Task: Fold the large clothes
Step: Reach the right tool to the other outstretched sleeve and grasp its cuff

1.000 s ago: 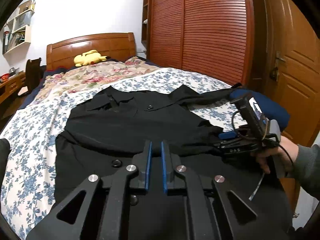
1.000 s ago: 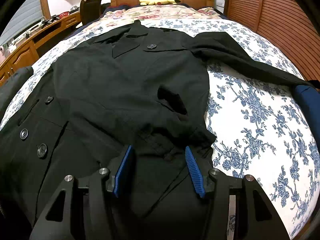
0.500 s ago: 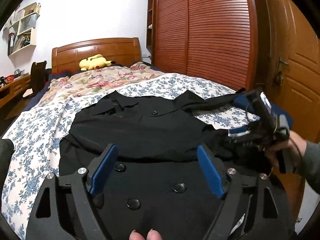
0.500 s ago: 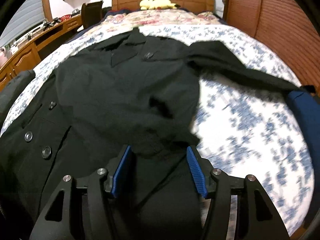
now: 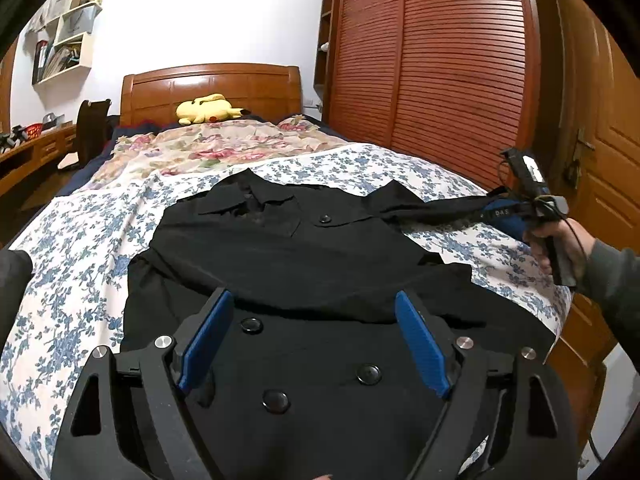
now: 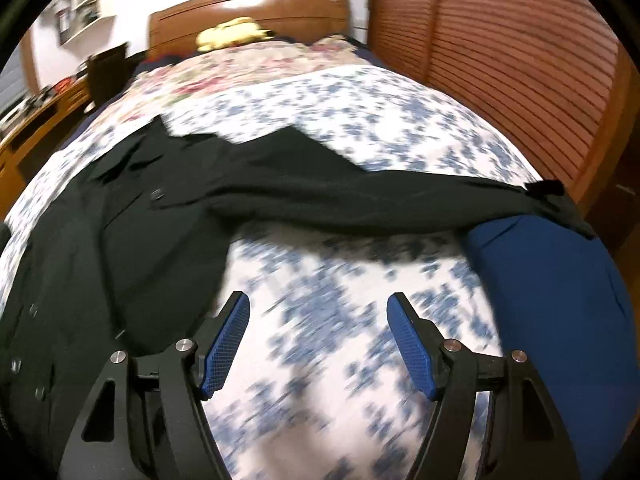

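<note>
Black coat [image 5: 304, 256] lies flat on the bed [image 5: 72, 264], one sleeve [image 6: 360, 204] still stretched sideways; left tool [image 5: 316, 344] has just let go, jaws wide above the buttoned front; right tool [image 6: 320, 344] (also opening, nothing between its jaws) has swung toward that sleeve, probably folding it inward next.

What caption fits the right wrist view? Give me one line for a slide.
Right gripper, jaws open and empty, over the floral bedsheet beside the black coat, whose sleeve stretches toward a blue cushion.
</note>
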`<state>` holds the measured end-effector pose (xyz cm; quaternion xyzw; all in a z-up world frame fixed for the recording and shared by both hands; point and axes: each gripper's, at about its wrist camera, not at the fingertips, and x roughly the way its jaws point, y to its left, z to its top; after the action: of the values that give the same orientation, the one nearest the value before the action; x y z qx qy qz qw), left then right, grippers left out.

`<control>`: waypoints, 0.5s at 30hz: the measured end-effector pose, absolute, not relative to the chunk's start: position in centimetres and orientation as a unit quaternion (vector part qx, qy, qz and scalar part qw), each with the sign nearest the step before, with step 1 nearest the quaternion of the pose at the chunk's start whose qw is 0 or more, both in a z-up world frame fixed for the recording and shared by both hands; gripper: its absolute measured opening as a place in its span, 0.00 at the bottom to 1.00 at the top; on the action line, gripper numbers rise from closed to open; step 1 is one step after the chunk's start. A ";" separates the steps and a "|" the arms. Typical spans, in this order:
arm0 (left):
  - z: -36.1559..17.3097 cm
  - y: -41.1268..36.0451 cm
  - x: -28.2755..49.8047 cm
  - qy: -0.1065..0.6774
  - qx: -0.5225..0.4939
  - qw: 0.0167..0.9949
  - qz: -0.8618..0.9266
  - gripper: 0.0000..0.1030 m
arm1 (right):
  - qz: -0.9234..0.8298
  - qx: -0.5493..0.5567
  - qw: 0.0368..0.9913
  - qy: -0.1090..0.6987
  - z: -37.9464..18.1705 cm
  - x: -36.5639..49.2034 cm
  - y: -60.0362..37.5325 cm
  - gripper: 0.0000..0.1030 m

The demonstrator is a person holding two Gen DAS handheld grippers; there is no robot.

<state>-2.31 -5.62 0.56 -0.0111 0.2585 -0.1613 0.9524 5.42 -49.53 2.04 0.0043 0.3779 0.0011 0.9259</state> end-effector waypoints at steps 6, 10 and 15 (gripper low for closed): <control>0.7 -4.9 -2.4 0.256 -0.012 0.955 -0.150 0.81 | -0.035 0.047 0.921 0.384 0.7 10.5 -52.8 0.71; 0.5 -4.5 -2.4 0.261 -0.008 0.955 -0.141 0.81 | -0.042 0.078 0.916 0.390 -0.1 13.3 -53.1 0.71; 0.1 -3.7 -2.3 0.268 -0.006 0.955 -0.125 0.81 | -0.043 0.128 0.905 0.404 -1.4 16.2 -53.4 0.71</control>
<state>-2.27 -3.66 0.06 -0.0064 0.2679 -0.1255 0.9552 16.22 -53.43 -1.41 0.1284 0.4040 -0.0432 0.9047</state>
